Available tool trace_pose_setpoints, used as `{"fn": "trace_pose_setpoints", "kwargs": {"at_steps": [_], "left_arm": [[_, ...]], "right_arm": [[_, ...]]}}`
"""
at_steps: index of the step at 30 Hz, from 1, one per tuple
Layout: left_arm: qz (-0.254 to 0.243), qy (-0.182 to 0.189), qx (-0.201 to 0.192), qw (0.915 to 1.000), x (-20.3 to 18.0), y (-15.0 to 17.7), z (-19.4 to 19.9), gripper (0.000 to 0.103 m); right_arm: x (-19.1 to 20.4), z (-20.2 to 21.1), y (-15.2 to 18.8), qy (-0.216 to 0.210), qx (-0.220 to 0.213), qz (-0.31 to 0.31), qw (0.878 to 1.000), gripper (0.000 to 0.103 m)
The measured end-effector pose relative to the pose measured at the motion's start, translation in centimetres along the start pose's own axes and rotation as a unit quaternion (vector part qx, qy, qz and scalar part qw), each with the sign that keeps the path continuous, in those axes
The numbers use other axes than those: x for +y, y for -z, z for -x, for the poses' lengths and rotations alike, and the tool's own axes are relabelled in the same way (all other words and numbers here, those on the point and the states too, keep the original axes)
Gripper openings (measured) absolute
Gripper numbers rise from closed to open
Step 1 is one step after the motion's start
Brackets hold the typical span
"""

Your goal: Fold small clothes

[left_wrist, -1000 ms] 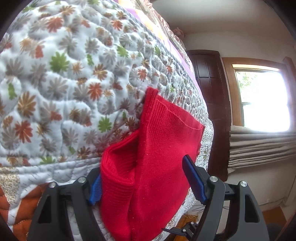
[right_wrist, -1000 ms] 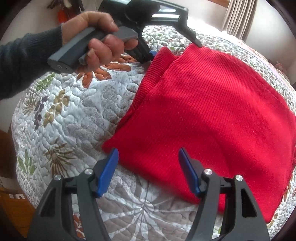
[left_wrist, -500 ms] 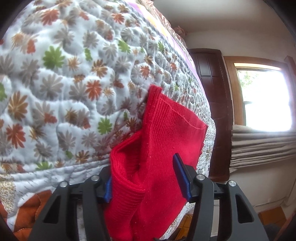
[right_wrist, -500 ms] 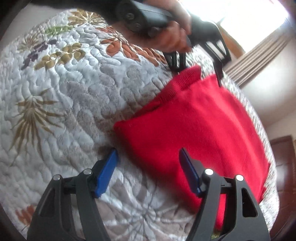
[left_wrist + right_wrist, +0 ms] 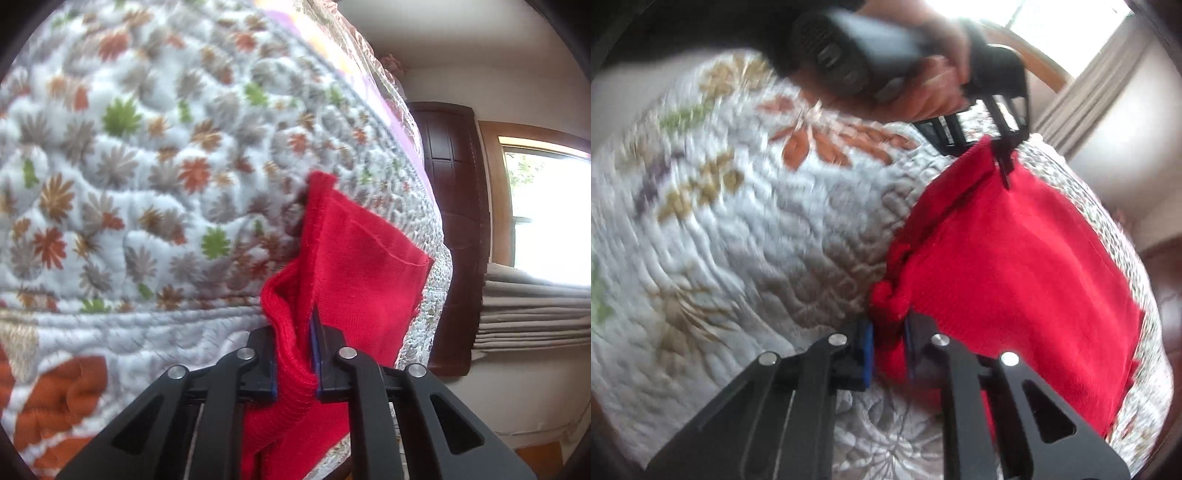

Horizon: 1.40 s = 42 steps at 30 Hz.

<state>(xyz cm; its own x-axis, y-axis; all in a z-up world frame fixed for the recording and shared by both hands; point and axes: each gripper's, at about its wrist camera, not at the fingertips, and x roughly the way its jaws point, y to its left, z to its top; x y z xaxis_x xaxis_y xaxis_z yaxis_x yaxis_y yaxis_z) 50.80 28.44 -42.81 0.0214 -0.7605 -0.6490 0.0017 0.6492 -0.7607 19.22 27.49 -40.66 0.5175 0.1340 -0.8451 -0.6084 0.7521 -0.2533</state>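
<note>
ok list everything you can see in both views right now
red knit garment: one, red, lying on the quilt, two of its edges pinched
quilt: one, white with orange, green and grey flowers, covering the bed
door: one, dark brown, past the bed's far side
window: one, bright, wood-framed, right of the door
curtain: one, beige, bunched below the window
hand: one, gripping the left gripper's handle
left gripper: one, black, jaws shut on the garment's ribbed edge
right gripper: one, black, jaws shut on the garment's near edge
</note>
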Motion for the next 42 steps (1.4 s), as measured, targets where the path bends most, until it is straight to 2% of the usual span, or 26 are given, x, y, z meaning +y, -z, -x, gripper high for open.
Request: {"fn": "trace_pose_setpoints", "kwargs": {"at_steps": [8, 13, 20, 27, 31, 36, 42], "left_arm": [[-0.006, -0.016, -0.012, 0.9998, -6.3, 1.5, 2.8, 0.011], [-0.016, -0.026, -0.021, 0.9993, -10.9, 1.9, 3.7, 0.01], [-0.032, -0.043, -0.026, 0.9983, -16.7, 2.6, 3.2, 0.01], [-0.054, -0.062, -0.023, 0.9963, -22.4, 3.5, 0.9, 0.01], [-0.067, -0.074, -0.019, 0.9948, -25.1, 3.9, -1.2, 0.009], [-0.077, -0.089, -0.022, 0.9928, -27.3, 4.1, -3.9, 0.009], [-0.083, -0.108, -0.01, 0.9906, -28.8, 4.3, -8.1, 0.009]], "right_arm": [[-5.3, 6.3, -1.6, -0.039, -0.026, -0.119, 0.992, 0.011], [-9.2, 10.1, -0.6, -0.048, -0.05, -0.182, 0.981, 0.011], [-13.1, 13.6, 1.1, -0.051, -0.071, -0.23, 0.969, 0.01], [-17.1, 16.1, 4.0, -0.048, -0.086, -0.274, 0.957, 0.01], [-19.4, 16.8, 6.0, -0.056, -0.09, -0.308, 0.946, 0.01], [-22.3, 17.1, 8.6, -0.063, -0.092, -0.347, 0.931, 0.01], [-25.2, 17.0, 11.3, -0.062, -0.087, -0.378, 0.92, 0.01]]}}
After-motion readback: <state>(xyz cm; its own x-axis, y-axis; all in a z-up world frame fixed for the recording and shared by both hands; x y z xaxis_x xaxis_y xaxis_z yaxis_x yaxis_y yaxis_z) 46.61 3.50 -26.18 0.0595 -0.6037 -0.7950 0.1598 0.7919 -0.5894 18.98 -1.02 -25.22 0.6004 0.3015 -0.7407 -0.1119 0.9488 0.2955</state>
